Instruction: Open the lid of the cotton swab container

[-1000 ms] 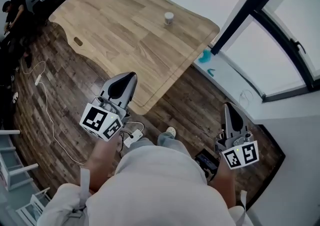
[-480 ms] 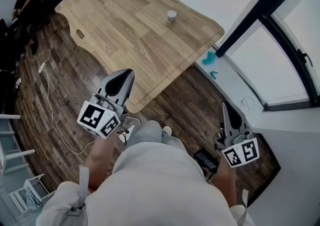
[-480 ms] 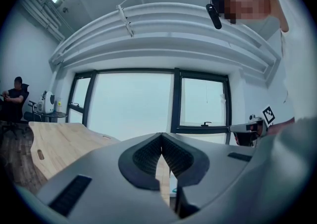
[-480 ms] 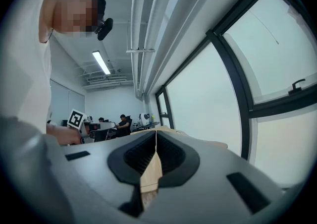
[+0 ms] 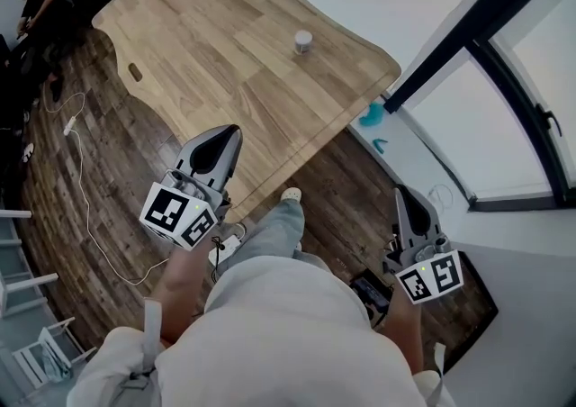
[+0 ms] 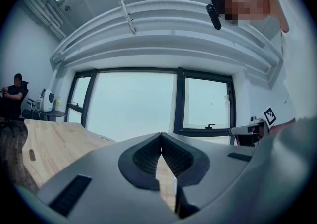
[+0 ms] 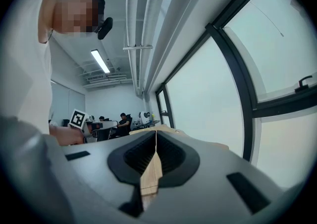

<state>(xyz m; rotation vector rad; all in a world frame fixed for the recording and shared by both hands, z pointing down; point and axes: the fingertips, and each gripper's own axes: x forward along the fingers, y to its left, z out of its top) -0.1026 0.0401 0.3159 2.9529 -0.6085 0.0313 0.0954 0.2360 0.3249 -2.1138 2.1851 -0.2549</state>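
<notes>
Wooden counter [image 5: 207, 45] carries the cotton swab container [image 5: 303, 40], a small pale cylinder standing upright near the far edge on the window side. It is too small to tell how its lid sits. Left tongs [image 5: 231, 133] point level at the counter's near edge, jaws pressed together with nothing between them. Right tongs [image 5: 402, 192] hang over the dark plank floor [image 5: 333, 171] beside the window, jaws likewise together and empty. Both are well apart from the container.

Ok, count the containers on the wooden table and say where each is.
1. The cotton swab container stands on the far part of the wooden table, near its right edge in the head view. The left gripper hides some of the near edge.
</notes>
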